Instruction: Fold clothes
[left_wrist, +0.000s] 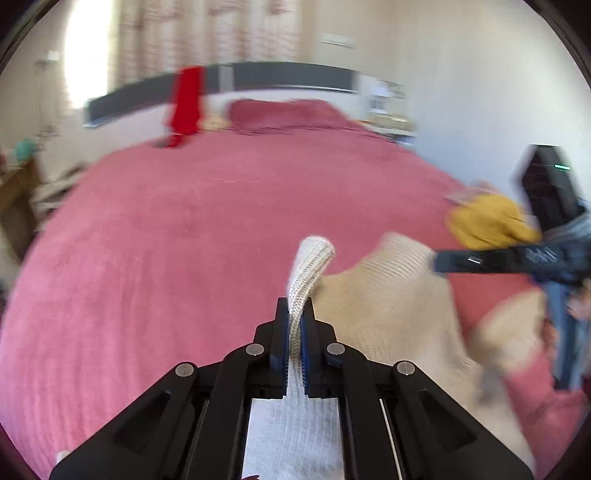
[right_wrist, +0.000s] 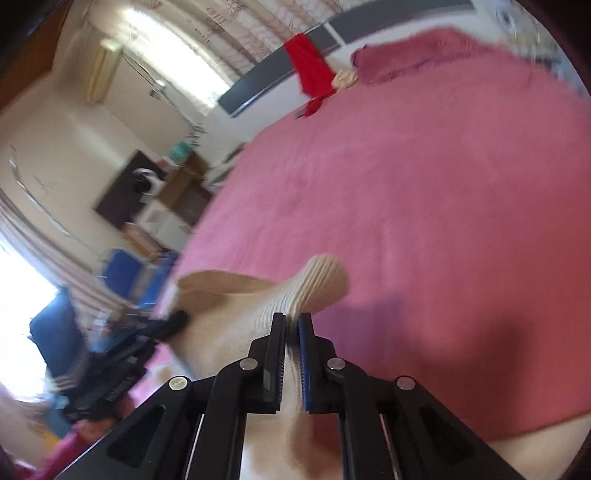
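A cream ribbed knit sweater (left_wrist: 388, 317) hangs above a wide bed covered in a pink textured blanket (left_wrist: 192, 236), pinched at two points by a pair of black hand-held grippers. The left gripper (left_wrist: 294, 314) has its jaws drawn narrow onto a ribbed fold of the sweater, which loops up past the blue-padded fingers (left_wrist: 283, 343) and drapes down beneath them. The right gripper (right_wrist: 291, 325) is likewise clamped tight on another ribbed edge of the same garment, the knit bunching out ahead of its fingertips. Seen from the left wrist camera, the right gripper reaches in from the sweater's right side, a mustard-yellow cloth (left_wrist: 487, 221) lying on the blanket just beyond it. Far beyond the sweater, at the head of the bed, a bright red garment (left_wrist: 186, 103) drapes over the dark grey headboard (left_wrist: 288, 75), beside a pillow in matching pink (left_wrist: 288, 114). Both views are blurred.
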